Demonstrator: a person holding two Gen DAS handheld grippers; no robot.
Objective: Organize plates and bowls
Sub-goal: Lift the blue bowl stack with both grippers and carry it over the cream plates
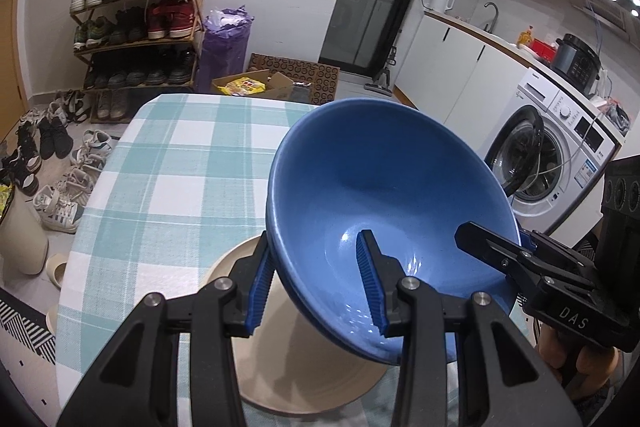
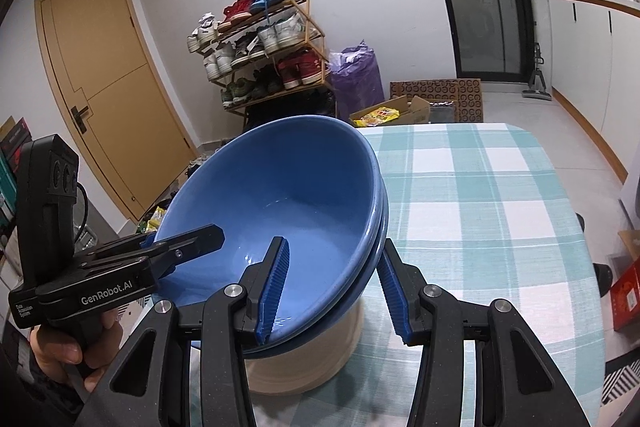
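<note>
Two grippers clamp opposite rims of the stacked blue bowls [image 1: 384, 187], held tilted above a cream plate [image 1: 280, 379] on the checked bench [image 1: 172, 163]. Left gripper [image 1: 320, 283]: jaws closed on the near rim, one pad inside, one outside. Right gripper [image 2: 334, 287]: jaws likewise closed on its rim, with a hand [image 2: 76, 351] grasping the left tool's handle.

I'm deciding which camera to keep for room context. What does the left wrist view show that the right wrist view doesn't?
Only the left wrist view: a white front-loading washing machine and a black pressure cooker on the counter.

Only the right wrist view: a tan wooden door.

Both: the stacked glossy blue ceramic bowls gripped at opposite rims by the left gripper and right gripper, above a cream plate on the teal checked tablecloth, plus the wooden shoe rack.
</note>
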